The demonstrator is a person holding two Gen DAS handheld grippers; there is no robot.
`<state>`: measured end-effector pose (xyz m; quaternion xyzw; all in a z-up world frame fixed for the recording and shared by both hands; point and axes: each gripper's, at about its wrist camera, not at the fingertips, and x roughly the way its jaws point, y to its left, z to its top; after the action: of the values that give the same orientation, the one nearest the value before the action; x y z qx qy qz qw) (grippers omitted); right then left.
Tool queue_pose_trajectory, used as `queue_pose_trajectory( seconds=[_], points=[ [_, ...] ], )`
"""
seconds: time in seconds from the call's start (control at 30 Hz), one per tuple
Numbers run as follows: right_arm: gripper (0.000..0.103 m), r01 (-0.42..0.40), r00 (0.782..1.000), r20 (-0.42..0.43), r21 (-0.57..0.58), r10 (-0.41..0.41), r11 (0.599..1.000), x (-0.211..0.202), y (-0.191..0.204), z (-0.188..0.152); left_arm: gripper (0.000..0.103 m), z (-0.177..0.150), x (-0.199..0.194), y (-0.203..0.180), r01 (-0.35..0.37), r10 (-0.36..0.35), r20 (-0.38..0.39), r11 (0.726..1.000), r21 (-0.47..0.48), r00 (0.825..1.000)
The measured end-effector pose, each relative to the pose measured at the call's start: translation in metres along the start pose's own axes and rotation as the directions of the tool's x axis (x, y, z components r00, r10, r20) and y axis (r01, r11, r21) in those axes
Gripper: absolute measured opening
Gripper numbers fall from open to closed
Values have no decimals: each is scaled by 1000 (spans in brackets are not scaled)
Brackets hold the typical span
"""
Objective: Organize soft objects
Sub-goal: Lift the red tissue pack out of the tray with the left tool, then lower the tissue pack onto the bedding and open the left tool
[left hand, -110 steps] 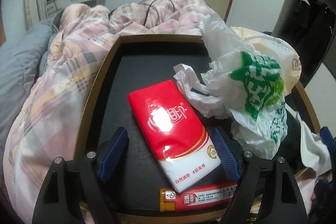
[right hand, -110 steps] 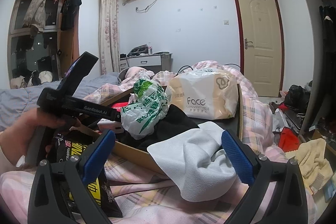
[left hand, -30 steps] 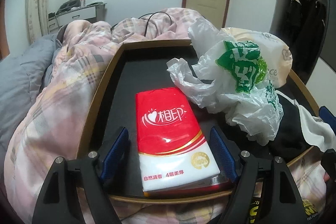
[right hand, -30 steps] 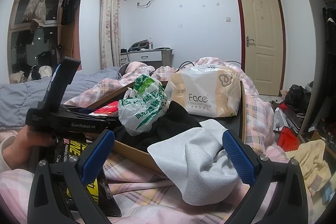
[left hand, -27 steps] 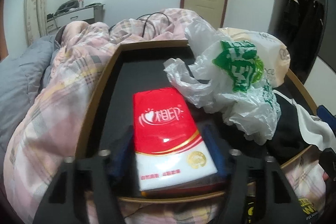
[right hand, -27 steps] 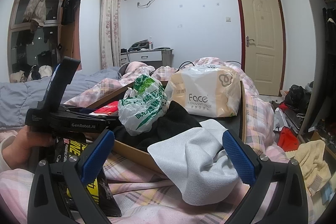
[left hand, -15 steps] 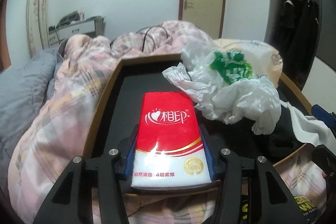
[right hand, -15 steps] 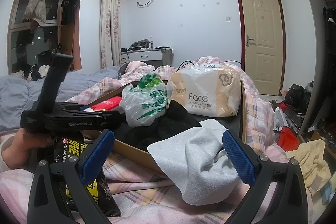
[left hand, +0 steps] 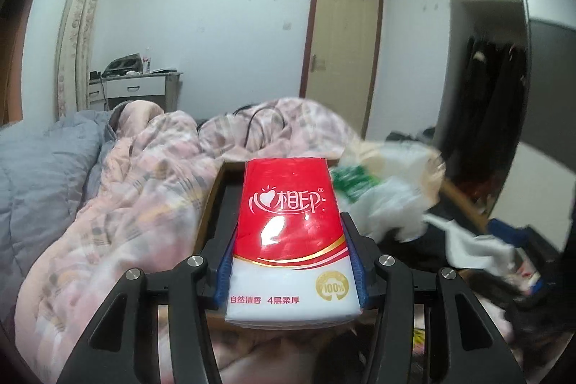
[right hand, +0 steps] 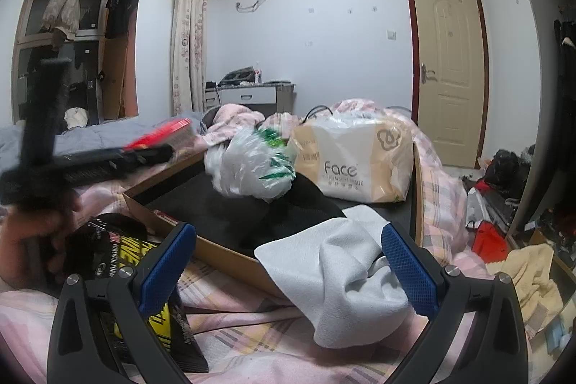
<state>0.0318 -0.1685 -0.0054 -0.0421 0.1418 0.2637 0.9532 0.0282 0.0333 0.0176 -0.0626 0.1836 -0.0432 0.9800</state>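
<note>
Left gripper (left hand: 289, 261) is clamping the red tissue pack (left hand: 288, 240) between both pads, clear of the tray (left hand: 212, 189). Right gripper (right hand: 288, 261) is sitting wide open, holding nothing, with the white cloth (right hand: 331, 261) lying between its fingers at 12 o'clock.

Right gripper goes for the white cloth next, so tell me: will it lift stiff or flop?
The white cloth will probably flop: it lies crumpled and drapes over the tray edge. It looks thin, so likely light. Its hanging end may drag across the pink blanket as it rises.
</note>
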Motion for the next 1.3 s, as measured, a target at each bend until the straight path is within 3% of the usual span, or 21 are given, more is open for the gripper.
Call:
queue_pose_trajectory(
  seconds=[0.13,0.23,0.3,0.4,0.53,0.67,0.73,0.9,1.0,1.13,1.23,1.27,1.3],
  points=[
    [102,55,998,45,-72,-52,996,-1,15,15,48,-6,-29,-1,72,-72,-27,997,-14,997],
    [102,91,995,-31,-91,-94,992,21,20,22,48,-20,-35,-8,122,-121,-94,993,0,988],
    [102,107,984,-134,-88,-118,990,44,18,20,48,-28,-40,-16,155,-151,-136,988,22,979],
    [102,82,966,-243,-40,-89,996,68,7,11,48,-26,-46,-17,253,-245,-204,967,15,948],
    [102,96,959,-268,9,-90,995,70,-6,8,48,-19,-66,-20,408,-381,-278,912,44,882],
    [102,95,962,-258,-1,-92,995,65,-4,7,48,-27,-76,-23,511,-431,-379,849,138,819],
    [102,94,963,-253,-3,-92,996,64,-3,5,48,-32,-76,-21,533,-433,-417,831,159,800],
    [102,91,962,-260,4,-87,996,66,-3,7,48,-40,-75,-15,560,-443,-451,812,164,775],
    [102,89,961,-263,5,-85,996,68,-2,9,48,-46,-70,-17,586,-457,-483,795,155,747],
    [102,89,961,-265,5,-85,996,69,-3,9,48,-61,-56,-33,585,-414,-536,787,196,736],
    [102,89,961,-265,5,-85,996,68,-2,9,49,-63,-55,-36,580,-405,-539,790,201,739],
    [102,89,961,-265,5,-85,996,68,-3,9,51,-62,-55,-36,575,-400,-538,792,206,743],
    [102,89,961,-265,5,-85,996,68,-2,9,61,-61,-57,-36,570,-394,-535,793,213,748]
  ],
)
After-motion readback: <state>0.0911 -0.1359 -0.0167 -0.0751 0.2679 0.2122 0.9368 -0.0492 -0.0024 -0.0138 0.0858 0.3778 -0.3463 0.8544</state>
